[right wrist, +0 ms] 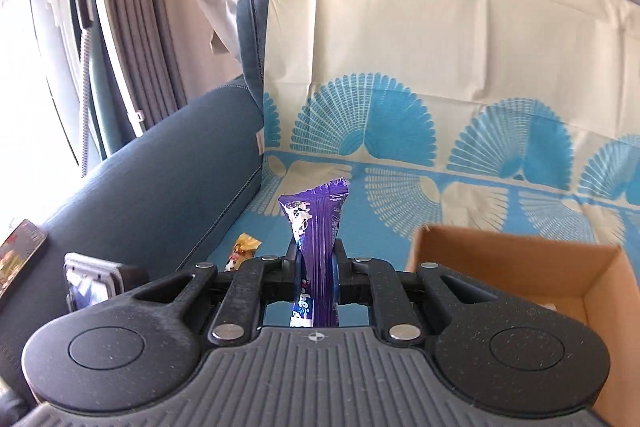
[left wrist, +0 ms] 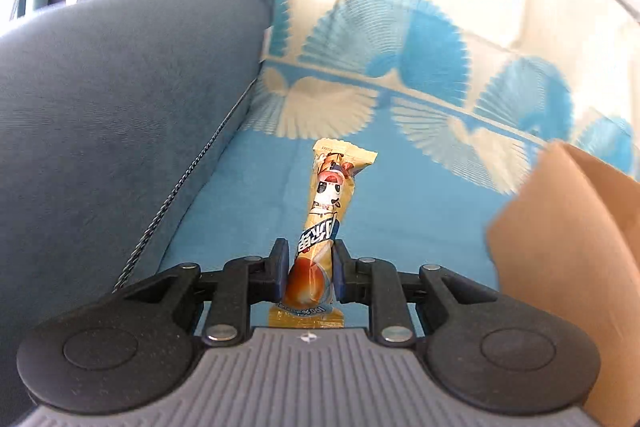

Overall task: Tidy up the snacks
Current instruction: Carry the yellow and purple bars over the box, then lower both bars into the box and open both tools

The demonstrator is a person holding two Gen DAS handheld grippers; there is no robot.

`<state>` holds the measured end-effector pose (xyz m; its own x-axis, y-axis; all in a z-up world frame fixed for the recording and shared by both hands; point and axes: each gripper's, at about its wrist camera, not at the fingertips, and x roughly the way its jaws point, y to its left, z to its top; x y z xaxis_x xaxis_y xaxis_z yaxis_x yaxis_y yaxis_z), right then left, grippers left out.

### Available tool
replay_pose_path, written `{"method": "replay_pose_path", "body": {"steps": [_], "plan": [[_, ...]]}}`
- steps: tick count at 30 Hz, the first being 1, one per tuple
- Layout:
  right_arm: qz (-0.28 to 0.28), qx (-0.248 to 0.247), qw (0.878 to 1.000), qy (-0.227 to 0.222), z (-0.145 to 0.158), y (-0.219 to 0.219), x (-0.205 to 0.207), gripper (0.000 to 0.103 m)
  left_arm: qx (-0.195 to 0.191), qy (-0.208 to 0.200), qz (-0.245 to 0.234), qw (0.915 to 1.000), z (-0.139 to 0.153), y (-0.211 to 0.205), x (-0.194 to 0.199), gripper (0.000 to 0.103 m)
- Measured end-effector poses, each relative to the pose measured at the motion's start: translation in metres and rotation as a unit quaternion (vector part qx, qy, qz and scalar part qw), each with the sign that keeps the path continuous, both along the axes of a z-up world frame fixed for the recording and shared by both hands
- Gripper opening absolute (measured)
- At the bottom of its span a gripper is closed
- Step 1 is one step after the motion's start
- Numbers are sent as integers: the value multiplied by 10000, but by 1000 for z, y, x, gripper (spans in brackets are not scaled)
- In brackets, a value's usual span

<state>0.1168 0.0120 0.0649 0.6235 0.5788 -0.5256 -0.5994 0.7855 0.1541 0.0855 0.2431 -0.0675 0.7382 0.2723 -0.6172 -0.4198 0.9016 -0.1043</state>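
Observation:
My left gripper [left wrist: 310, 259] is shut on a long yellow snack packet [left wrist: 326, 203] with a cartoon face, held upright above the blue patterned sofa cover [left wrist: 256, 203]. My right gripper [right wrist: 316, 259] is shut on a purple snack packet [right wrist: 318, 227], also upright. A brown cardboard box [right wrist: 516, 263] stands open to the right of the right gripper; its corner shows at the right of the left wrist view [left wrist: 568, 251]. The yellow packet's top [right wrist: 242, 247] and the left gripper's body [right wrist: 94, 283] show at the lower left of the right wrist view.
The dark blue sofa armrest [left wrist: 120, 107] rises on the left. The backrest carries a cream and blue fan-patterned cloth [right wrist: 420, 67]. A dark phone-like object [right wrist: 20, 255] lies on the armrest. Curtains [right wrist: 128, 27] hang behind.

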Motion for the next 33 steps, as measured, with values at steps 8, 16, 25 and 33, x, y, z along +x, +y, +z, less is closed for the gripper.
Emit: {"method": "replay_pose_path", "body": {"steps": [8, 16, 25, 33], "plan": [[-413, 552, 9970, -355, -13, -88, -91, 14, -363, -367, -665, 9965, 25, -25, -63, 24], [-851, 692, 9924, -566, -28, -162, -111, 14, -460, -759, -1090, 9901, 45, -64, -102, 24], [-1602, 1290, 9776, -447, -56, -234, -105, 14, -829, -821, -1167, 9863, 44, -88, -131, 24], [-1798, 1860, 9651, -409, -63, -256, -102, 14, -924, -924, -1168, 9845, 46, -93, -140, 24]]}}
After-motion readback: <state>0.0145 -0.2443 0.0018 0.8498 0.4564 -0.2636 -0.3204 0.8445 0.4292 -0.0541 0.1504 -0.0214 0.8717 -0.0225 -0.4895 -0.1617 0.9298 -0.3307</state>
